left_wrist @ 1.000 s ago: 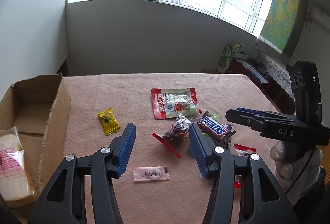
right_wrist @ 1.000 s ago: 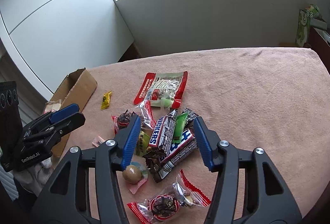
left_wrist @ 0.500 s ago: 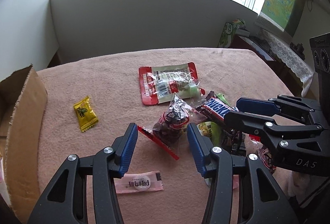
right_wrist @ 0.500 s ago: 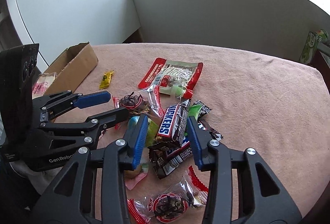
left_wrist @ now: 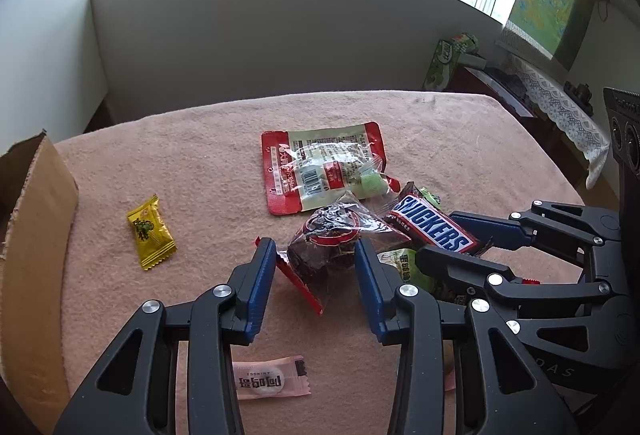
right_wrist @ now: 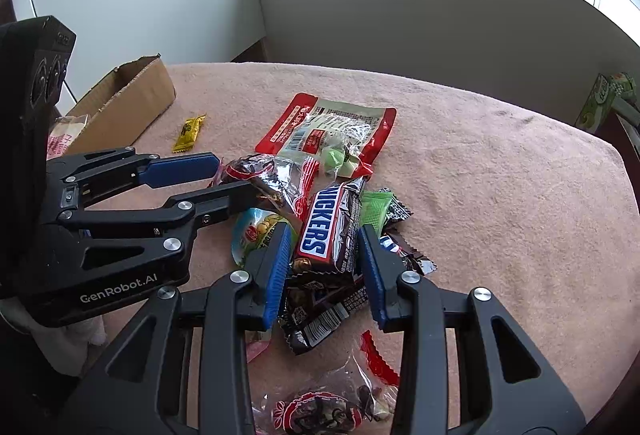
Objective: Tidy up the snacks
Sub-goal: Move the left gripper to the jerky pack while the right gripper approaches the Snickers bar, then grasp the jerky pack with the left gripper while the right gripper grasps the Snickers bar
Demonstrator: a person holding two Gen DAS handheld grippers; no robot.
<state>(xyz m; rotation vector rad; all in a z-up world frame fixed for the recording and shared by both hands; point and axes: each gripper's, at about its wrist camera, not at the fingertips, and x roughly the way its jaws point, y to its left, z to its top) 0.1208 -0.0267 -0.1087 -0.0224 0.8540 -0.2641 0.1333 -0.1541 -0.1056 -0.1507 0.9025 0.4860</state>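
Note:
A pile of snacks lies on the pink cloth. In the left wrist view, my left gripper [left_wrist: 314,255] straddles a clear bag of dark dried fruit [left_wrist: 324,247]. Its jaws are closing and the pads do not squeeze the bag. In the right wrist view, my right gripper [right_wrist: 324,247] straddles a Snickers bar [right_wrist: 324,231] lying on top of other bars. Its jaws are closing too, and both blue pads touch the wrapper's sides. The two grippers stand close side by side; the left gripper [right_wrist: 238,175] shows at the left there. The cardboard box [left_wrist: 36,235] stands at the far left.
A red and white pouch [left_wrist: 324,167] lies behind the pile, a yellow candy [left_wrist: 150,233] near the box, a pink candy [left_wrist: 268,381] under my left gripper. Green packets [right_wrist: 376,207] and a second dried fruit bag [right_wrist: 320,407] surround the Snickers. A low wall runs behind the table.
Both grippers came forward and down onto the pile and their jaws narrowed. The left one now frames the dried fruit bag, the right one the Snickers bar.

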